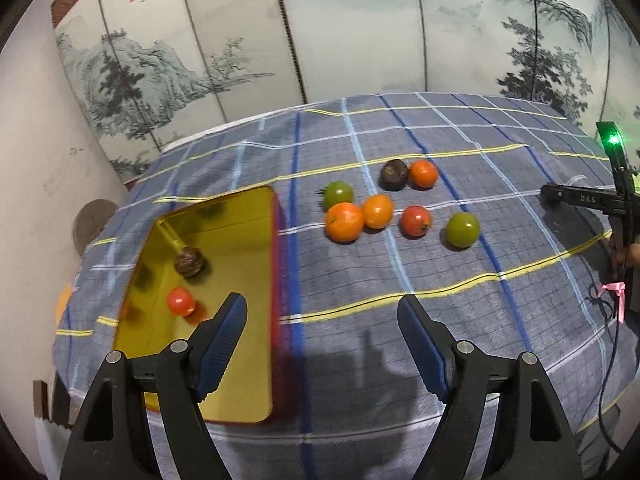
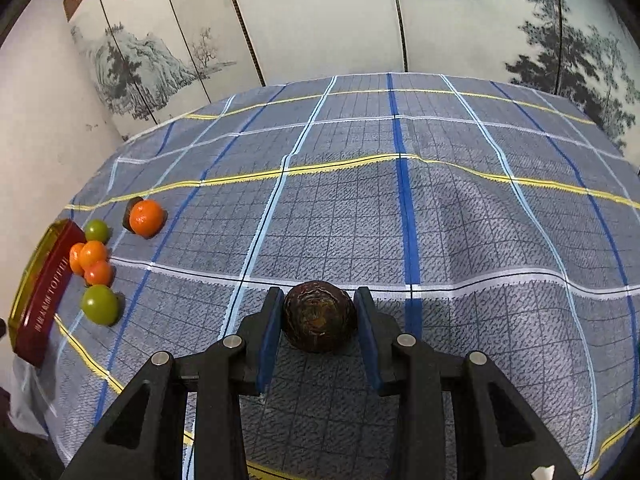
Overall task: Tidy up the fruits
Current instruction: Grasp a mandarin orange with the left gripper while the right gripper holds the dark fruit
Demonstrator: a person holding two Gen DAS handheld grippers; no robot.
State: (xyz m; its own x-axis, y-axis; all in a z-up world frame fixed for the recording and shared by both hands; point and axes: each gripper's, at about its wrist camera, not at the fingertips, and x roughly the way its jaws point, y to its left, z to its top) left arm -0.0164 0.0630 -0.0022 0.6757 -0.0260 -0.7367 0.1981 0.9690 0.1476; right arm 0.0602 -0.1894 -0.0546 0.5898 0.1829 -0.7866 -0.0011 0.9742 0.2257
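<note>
A gold-lined red tin box (image 1: 240, 220) lies at the left of the table and holds a dark brown fruit (image 1: 191, 263) and a small red fruit (image 1: 181, 301). My left gripper (image 1: 322, 320) is open and empty, hovering beside the box's near right edge. Several loose fruits lie right of the box: a large orange (image 1: 344, 222), a green one (image 1: 338, 194), a dark one (image 1: 394, 175). My right gripper (image 2: 318, 316) is shut on a dark brown fruit (image 2: 319, 317) above the cloth. The box (image 2: 44, 296) and loose fruits (image 2: 147, 218) show at that view's left.
A blue-grey checked cloth (image 1: 400, 280) covers the table. A painted folding screen (image 1: 360, 32) stands behind it. The right gripper's black body with a green light (image 1: 614, 168), a cable and a pink ribbon (image 1: 618, 292) are at the table's right edge.
</note>
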